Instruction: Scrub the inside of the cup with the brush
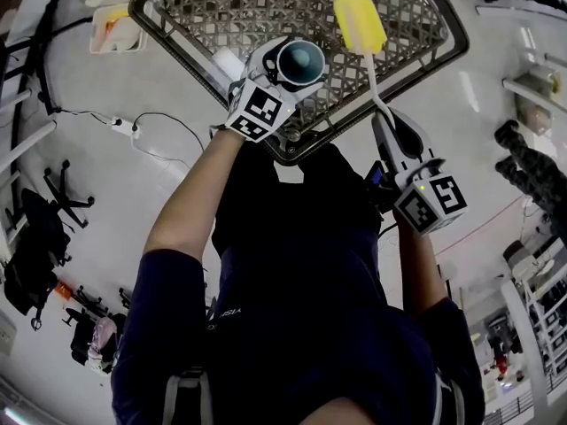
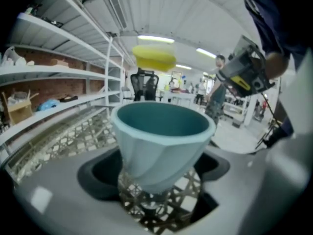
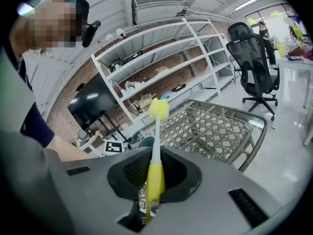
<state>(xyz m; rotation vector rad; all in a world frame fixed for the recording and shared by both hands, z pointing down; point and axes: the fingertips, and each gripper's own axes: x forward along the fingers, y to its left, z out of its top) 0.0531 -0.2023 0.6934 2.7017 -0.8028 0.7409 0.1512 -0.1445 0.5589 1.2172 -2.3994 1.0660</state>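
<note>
A teal cup [image 1: 301,60] [image 2: 161,141] stands upright on the wicker table [image 1: 443,56] at its near edge. My left gripper [image 1: 292,76] [image 2: 154,173] is around the cup's lower body. Its jaws stand wide, with dark gaps showing beside the cup. My right gripper [image 1: 390,135] [image 3: 154,180] is shut on the yellow handle of the brush [image 3: 155,173]. The brush's white stem points forward, and its yellow sponge head [image 1: 359,20] [image 2: 154,57] [image 3: 159,109] hovers above and beyond the cup's mouth, outside the cup. The cup's rim [image 3: 145,142] peeks out left of the brush.
White shelving [image 2: 49,72] [image 3: 161,77] runs behind the table. A black office chair [image 3: 257,67] stands at the right. A power strip with cable [image 1: 120,124] lies on the floor at the left, near a white container [image 1: 115,29]. Someone stands far off [image 2: 215,82].
</note>
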